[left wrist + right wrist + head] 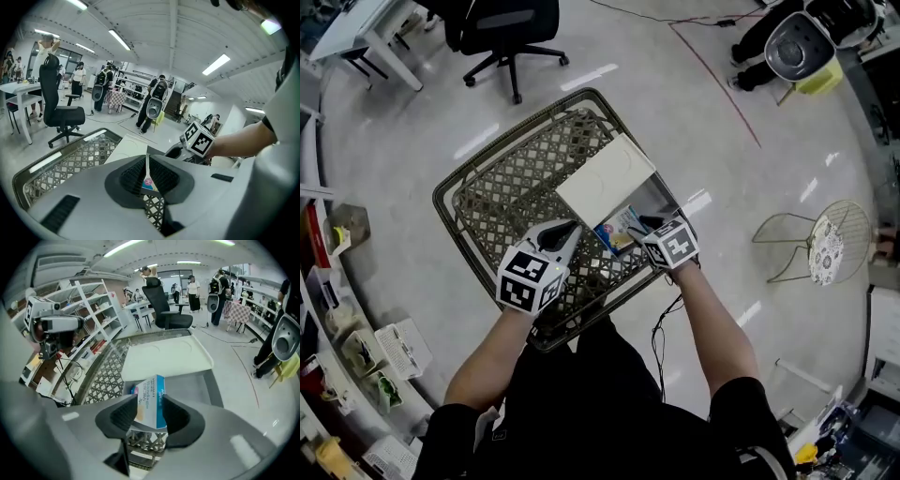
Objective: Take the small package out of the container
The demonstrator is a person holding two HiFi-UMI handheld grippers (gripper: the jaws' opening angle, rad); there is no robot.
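Small package (149, 401) over wire container (502, 183) on pale, apparently polished floor (722, 187).

Small white-and-blue package (151, 397) upright in right gripper (148, 405), over lattice container (502, 192)

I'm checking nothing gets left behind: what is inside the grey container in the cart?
At the open end: a blue-and-white box, clamped in the right hand-held gripper, over the bare grey floor of the container. The white lid covers the far part, so what's under it is hidden.
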